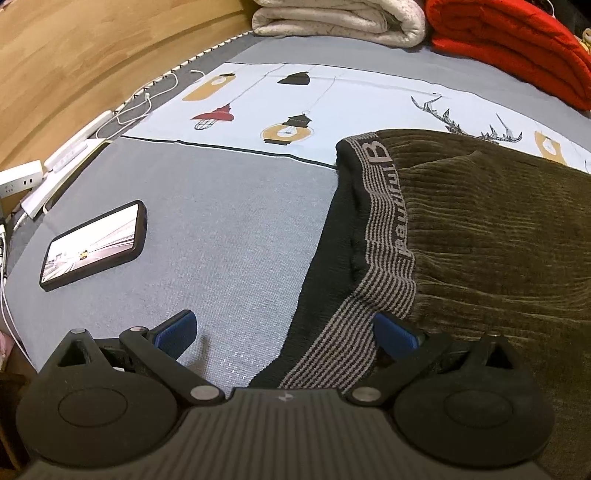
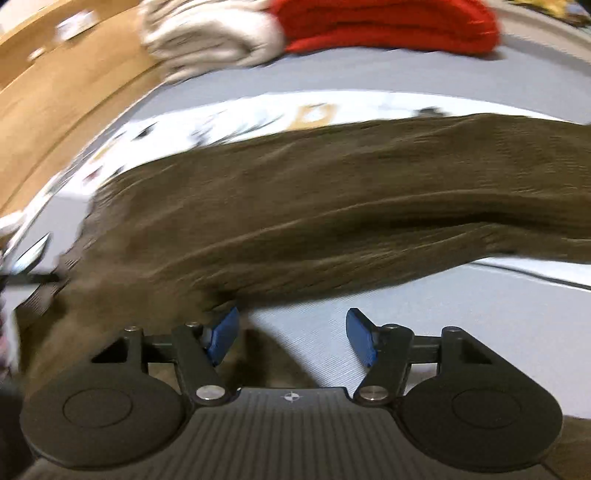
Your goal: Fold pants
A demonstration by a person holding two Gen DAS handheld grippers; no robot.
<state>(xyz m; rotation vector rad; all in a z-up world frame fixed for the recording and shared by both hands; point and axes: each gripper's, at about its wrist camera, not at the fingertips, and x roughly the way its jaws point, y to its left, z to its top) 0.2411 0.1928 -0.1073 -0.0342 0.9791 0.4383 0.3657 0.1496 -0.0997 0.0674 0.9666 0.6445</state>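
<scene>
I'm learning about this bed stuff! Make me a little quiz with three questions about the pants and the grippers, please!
1. True or false: the left gripper is open around the striped waistband of the brown pants.
2. What lies on the grey sheet, left of the pants? A) phone B) book C) cup
3. Fill in: the folded blanket beside the white blanket is ____.

Key: 1 true; 2 A; 3 red. Bonus: the right gripper is open too.
</scene>
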